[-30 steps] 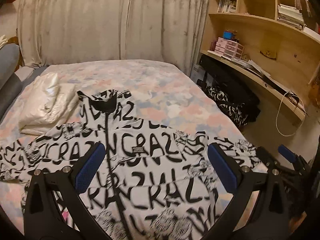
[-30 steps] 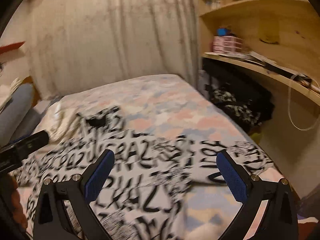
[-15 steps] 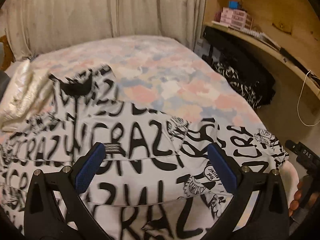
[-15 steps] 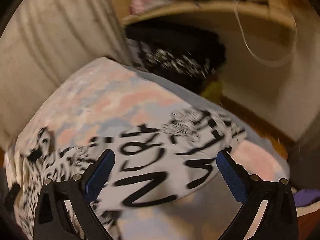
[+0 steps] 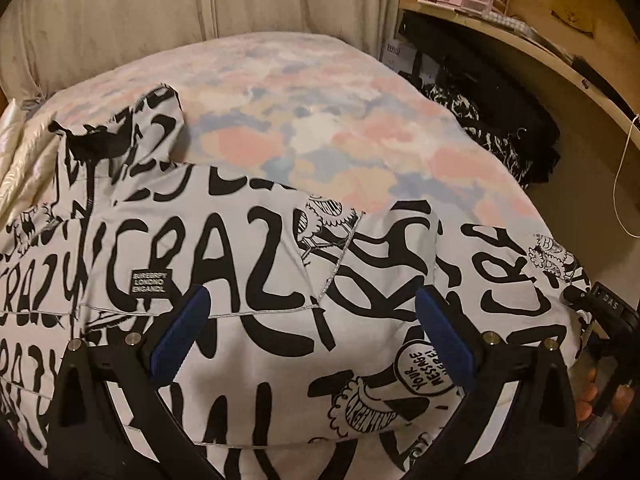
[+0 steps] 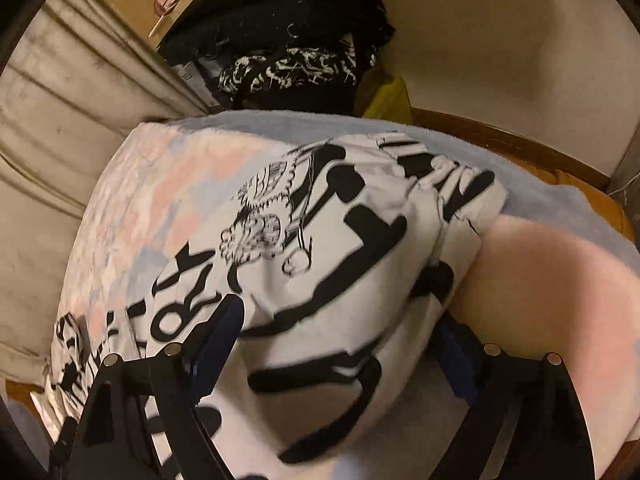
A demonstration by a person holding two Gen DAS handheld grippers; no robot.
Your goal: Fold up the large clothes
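Observation:
A white jacket (image 5: 256, 264) with black lettering lies spread face up on the pastel bed cover (image 5: 320, 120), zip and collar to the left. My left gripper (image 5: 312, 332) hovers open just above its chest and shoulder panel, with nothing between the blue pads (image 5: 180, 332). In the right wrist view the jacket's sleeve (image 6: 340, 248) runs to the bed's corner, and my right gripper (image 6: 338, 344) straddles it. Its jaws are closing with the bunched sleeve between them. The right gripper (image 5: 604, 312) and a hand's fingers also show at the left view's right edge.
A folded cream garment (image 5: 16, 160) lies at the bed's left edge. Black bags and patterned clothes (image 5: 500, 120) are piled under the wooden desk (image 5: 520, 40) on the right. Curtains (image 5: 160, 12) hang behind the bed. The wooden bed frame (image 6: 520, 140) runs past the sleeve end.
Both grippers have dropped close to the jacket. The right one rolled, swung to the sleeve at the bed's corner, and its jaws have narrowed around the cloth.

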